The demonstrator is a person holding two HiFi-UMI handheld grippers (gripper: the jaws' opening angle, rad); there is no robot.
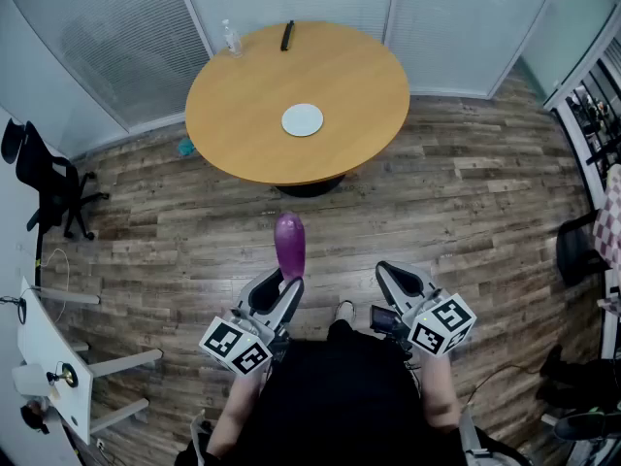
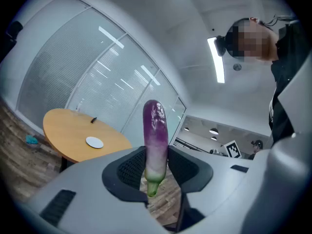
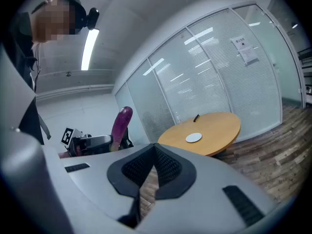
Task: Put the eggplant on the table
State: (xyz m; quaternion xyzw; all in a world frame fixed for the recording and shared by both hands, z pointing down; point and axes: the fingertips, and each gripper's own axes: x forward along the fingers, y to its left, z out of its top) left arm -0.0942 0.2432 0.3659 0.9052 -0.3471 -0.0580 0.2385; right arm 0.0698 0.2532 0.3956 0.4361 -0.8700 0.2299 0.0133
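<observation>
The purple eggplant stands upright between the jaws of my left gripper, which is shut on its pale lower part, green stem end down. In the left gripper view the eggplant rises well above the black pads. The round wooden table lies ahead across the floor, with a white plate near its middle. My right gripper is level beside the left one, shut and holding nothing; its pads meet at the tips. The eggplant and the table also show in the right gripper view.
A clear bottle and a dark remote lie at the table's far edge. A black office chair stands at the left, a white desk at the lower left, and a small teal object on the floor by the table. Glass walls with blinds close off the back.
</observation>
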